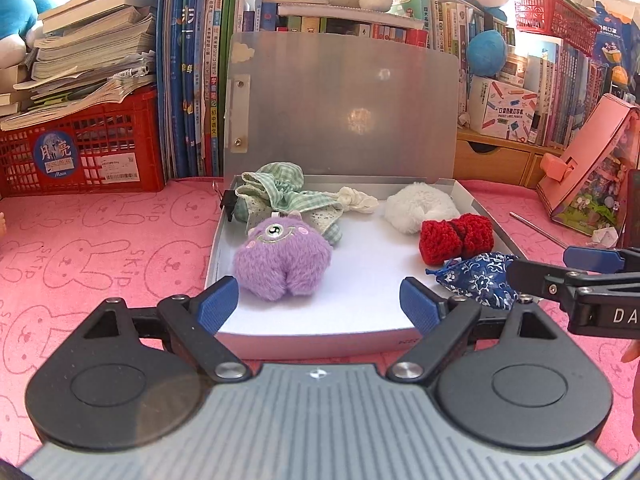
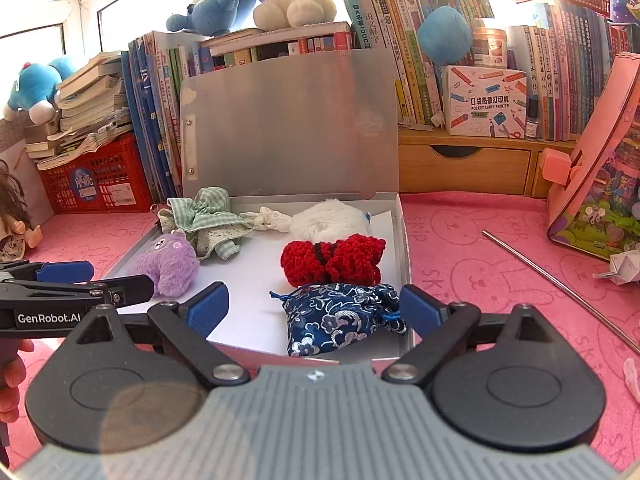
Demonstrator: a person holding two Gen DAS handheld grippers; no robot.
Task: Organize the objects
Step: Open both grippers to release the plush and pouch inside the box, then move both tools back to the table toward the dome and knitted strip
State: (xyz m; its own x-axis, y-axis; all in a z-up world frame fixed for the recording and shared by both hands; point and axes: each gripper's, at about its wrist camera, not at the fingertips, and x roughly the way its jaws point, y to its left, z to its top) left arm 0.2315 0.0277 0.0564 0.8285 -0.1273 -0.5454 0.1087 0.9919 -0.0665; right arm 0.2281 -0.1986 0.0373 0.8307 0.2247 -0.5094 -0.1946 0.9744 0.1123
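An open grey box [image 1: 304,336] [image 2: 404,240] with its lid upright holds a purple plush monster [image 1: 282,258] [image 2: 168,264], a green checked cloth [image 1: 280,192] [image 2: 208,216], a white fluffy toy [image 1: 420,206] [image 2: 328,218], a red crocheted bow [image 1: 456,238] [image 2: 332,260] and a blue floral pouch [image 1: 478,280] [image 2: 340,318]. My left gripper [image 1: 320,306] is open and empty over the box's front edge, just in front of the monster. My right gripper [image 2: 314,308] is open, its fingers either side of the pouch, not closed on it.
A pink rabbit-print cloth [image 1: 100,256] covers the table. A red crate [image 1: 80,152] of books stands at the back left, rows of books behind the box, a wooden drawer unit [image 2: 464,168] and a pink toy box [image 2: 600,176] at the right. A metal rod [image 2: 560,288] lies on the right.
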